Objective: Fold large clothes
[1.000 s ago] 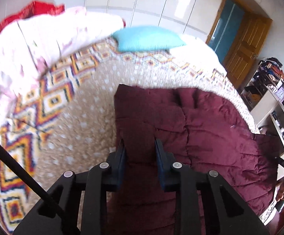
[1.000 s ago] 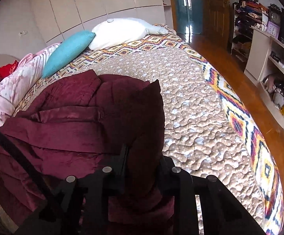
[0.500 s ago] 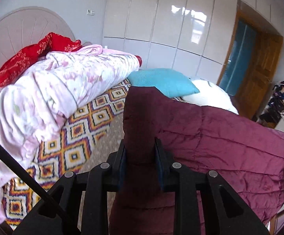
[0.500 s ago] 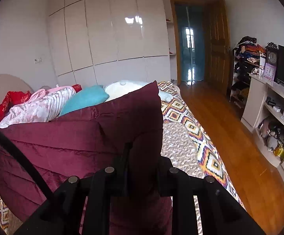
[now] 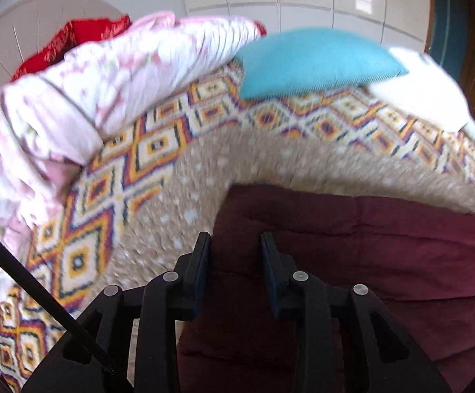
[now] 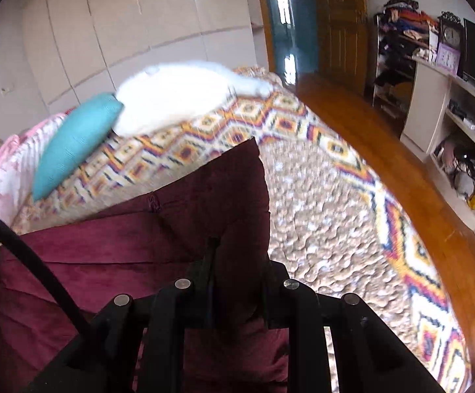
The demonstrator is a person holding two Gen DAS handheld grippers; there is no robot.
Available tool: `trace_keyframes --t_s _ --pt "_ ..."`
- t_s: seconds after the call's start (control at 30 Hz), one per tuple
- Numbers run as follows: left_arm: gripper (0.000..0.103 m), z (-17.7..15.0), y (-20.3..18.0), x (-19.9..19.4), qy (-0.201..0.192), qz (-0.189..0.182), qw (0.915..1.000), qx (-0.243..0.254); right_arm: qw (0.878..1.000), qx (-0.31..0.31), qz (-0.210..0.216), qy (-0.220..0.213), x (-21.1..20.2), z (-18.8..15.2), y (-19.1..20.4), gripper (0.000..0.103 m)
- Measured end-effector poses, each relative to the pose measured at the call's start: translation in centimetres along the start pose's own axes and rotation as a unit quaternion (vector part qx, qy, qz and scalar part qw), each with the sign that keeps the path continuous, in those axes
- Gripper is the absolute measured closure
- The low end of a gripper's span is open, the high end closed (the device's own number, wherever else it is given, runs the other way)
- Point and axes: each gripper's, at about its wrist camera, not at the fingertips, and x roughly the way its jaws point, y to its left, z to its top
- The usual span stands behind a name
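A large dark red padded garment [image 5: 385, 249] lies spread over the near part of the bed, and it also shows in the right wrist view [image 6: 145, 229]. My left gripper [image 5: 235, 245] is shut on its left corner, with cloth filling the gap between the fingers. My right gripper [image 6: 237, 255] is shut on its right corner, which stands up in a point above the fingers. The stretch of garment between the two corners sags toward the bedspread.
The bed [image 5: 204, 163] has a beige and diamond-patterned cover. A pink quilt [image 5: 73, 98] and red cloth [image 5: 83, 32] lie at the left. A teal pillow [image 5: 312, 62] and a white pillow [image 6: 185, 91] lie at the head. Shelving [image 6: 450, 124] stands across the wooden floor.
Both grippers, which had lifted the garment up high half a second ago, have come down and forward. The garment's top edge now lies lower, over the bedspread.
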Motion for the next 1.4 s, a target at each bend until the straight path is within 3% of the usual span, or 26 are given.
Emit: trace_keyframes --t_s 0.07,0.2,0.27,0.33,0.4,0.53,0.67,0.77,0.9,1.1,1.23,1.3,1.37,1.4 --pt "0.07 -1.1 -0.1 2.4 0.014 0.003 0.9999 -0.001 1.0 -0.001 0.001 0.019 3.0 -1.0 -0.3 0.078" --pt "0.066 -1.0 -0.2 3.4 0.02 0.003 0.9997 -0.015 1.0 0.003 -0.005 0.027 5.5 -1.8 -1.0 0.064" --pt "0.055 -0.9 0.0 3.6 0.031 0.004 0.9992 -0.024 0.999 0.012 -0.009 0.032 6.0 -1.6 -1.3 0.059" --pt "0.051 -0.9 0.8 3.4 0.035 -0.007 0.9984 -0.044 0.999 0.027 -0.019 0.04 6.0 -2.0 -1.8 0.038" --pt "0.051 -0.8 1.7 2.3 0.037 -0.031 0.9972 -0.058 0.998 0.057 -0.007 0.041 5.4 -1.7 -3.0 0.033" --pt "0.05 -0.7 3.8 -3.0 0.014 -0.059 0.9957 -0.071 0.998 0.066 -0.01 -0.004 -0.1 -1.1 -4.3 0.033" --pt "0.038 -1.5 6.2 -9.4 -0.028 -0.052 0.9954 -0.076 0.997 0.056 -0.021 -0.05 -7.5 -0.4 -4.9 0.029" --pt "0.034 -3.4 7.7 -13.5 -0.054 -0.044 0.9957 -0.06 0.998 0.034 -0.014 -0.06 -11.8 -1.0 -4.2 0.029" --pt "0.033 -7.7 9.0 -15.9 -0.042 -0.056 0.9965 -0.045 0.999 -0.017 0.011 -0.046 -15.1 -4.3 -1.6 0.03" --pt "0.034 -16.2 7.9 -15.7 -0.017 -0.081 0.9965 -0.012 0.995 -0.086 0.057 0.001 -14.7 -12.0 4.7 0.048" --pt "0.033 -19.9 6.1 -13.3 0.014 -0.075 0.9969 0.018 0.991 -0.115 0.063 0.031 -12.2 -16.0 8.2 0.05" --pt "0.026 -20.5 6.2 -12.4 0.012 -0.068 0.9975 0.013 0.99 -0.124 0.05 0.037 -10.7 -17.0 8.8 0.05" --pt "0.02 -20.4 7.0 -11.9 0.025 -0.078 0.9966 -0.005 0.991 -0.124 0.031 0.04 -9.2 -17.5 8.6 0.043" --pt "0.02 -20.2 7.6 -11.8 0.038 -0.092 0.9948 -0.018 0.992 -0.118 0.021 0.045 -8.6 -17.5 8.2 0.029"
